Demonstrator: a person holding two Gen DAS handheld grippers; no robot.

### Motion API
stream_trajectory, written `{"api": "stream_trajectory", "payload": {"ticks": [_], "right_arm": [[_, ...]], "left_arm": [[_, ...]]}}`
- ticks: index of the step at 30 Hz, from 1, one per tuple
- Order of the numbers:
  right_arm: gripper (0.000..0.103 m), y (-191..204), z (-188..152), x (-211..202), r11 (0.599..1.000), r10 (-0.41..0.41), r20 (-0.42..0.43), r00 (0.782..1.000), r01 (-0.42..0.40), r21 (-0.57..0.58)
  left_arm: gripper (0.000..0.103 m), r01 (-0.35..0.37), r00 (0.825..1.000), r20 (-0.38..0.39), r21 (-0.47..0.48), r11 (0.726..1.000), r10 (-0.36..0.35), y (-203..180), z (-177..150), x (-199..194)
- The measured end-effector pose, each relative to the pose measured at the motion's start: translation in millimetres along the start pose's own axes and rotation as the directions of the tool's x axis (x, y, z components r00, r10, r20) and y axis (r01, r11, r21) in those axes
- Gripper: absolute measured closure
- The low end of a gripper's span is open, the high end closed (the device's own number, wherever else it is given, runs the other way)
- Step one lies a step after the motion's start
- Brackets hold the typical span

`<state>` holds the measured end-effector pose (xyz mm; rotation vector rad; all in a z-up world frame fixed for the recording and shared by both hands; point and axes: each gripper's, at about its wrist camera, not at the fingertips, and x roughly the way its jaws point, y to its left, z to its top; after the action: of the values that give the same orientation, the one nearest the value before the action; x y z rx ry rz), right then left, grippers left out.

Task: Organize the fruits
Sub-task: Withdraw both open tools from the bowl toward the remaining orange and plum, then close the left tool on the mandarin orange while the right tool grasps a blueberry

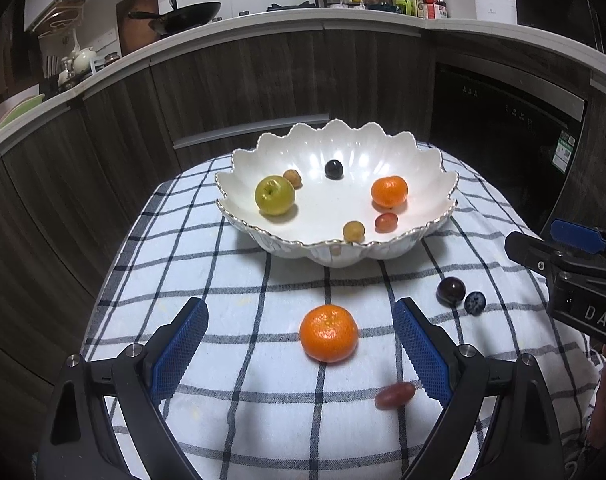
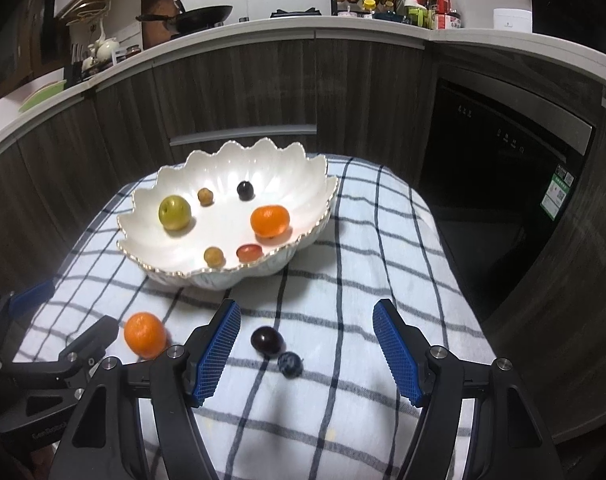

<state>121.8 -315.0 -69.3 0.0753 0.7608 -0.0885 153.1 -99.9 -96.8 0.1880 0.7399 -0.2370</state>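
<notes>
A white scalloped bowl (image 1: 427, 196) (image 2: 303, 184) stands on a checked cloth and holds a green apple (image 1: 274, 195), a mandarin (image 1: 389, 191) and several small fruits. On the cloth lie a mandarin (image 1: 328, 333) (image 2: 145, 335), a red grape (image 1: 395, 395), a dark plum (image 1: 450, 290) (image 2: 266, 340) and a blueberry (image 1: 474, 303) (image 2: 290, 364). My left gripper (image 1: 301, 316) is open, with the loose mandarin between its fingers just ahead. My right gripper (image 2: 307, 318) is open, with the plum and blueberry between its fingers.
The checked cloth (image 1: 223, 272) covers a small table whose edges drop off left and right. Dark wood cabinets (image 1: 243, 76) and a black oven (image 1: 503, 128) stand behind. The counter above carries a wok (image 1: 191, 14) and bottles.
</notes>
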Motion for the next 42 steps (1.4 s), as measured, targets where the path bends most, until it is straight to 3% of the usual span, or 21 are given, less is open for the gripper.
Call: {"api": "stream_trajectory", "payload": {"ticks": [14,19,34,42], "right_arm": [[0.034,4.0,-23.8,22.0,1.0,-0.005,-0.059,0.998,0.005,0.012],[0.034,4.6,-31.1,32.1,1.0,-0.011,-0.084,0.996,0.012,0.01],[0.062,9.5,-44.8,59.5,1.0,0.0,-0.148,0.989,0.0,-0.006],[0.063,9.8,-45.3,65.7,1.0,0.008,-0.161,0.987,-0.007,0.002]], "left_arm": [[0.009,0.003,1.0,0.006,0.039,0.999,-0.004,-1.5,-8.5,18.9],[0.014,0.008,1.0,-0.005,0.056,0.998,-0.007,-3.5,-12.5,30.2],[0.024,0.039,0.998,-0.048,0.057,0.998,-0.037,-8.1,-19.9,55.7],[0.034,0.065,0.995,-0.077,0.053,0.997,-0.06,-10.9,-23.9,65.4]]}}
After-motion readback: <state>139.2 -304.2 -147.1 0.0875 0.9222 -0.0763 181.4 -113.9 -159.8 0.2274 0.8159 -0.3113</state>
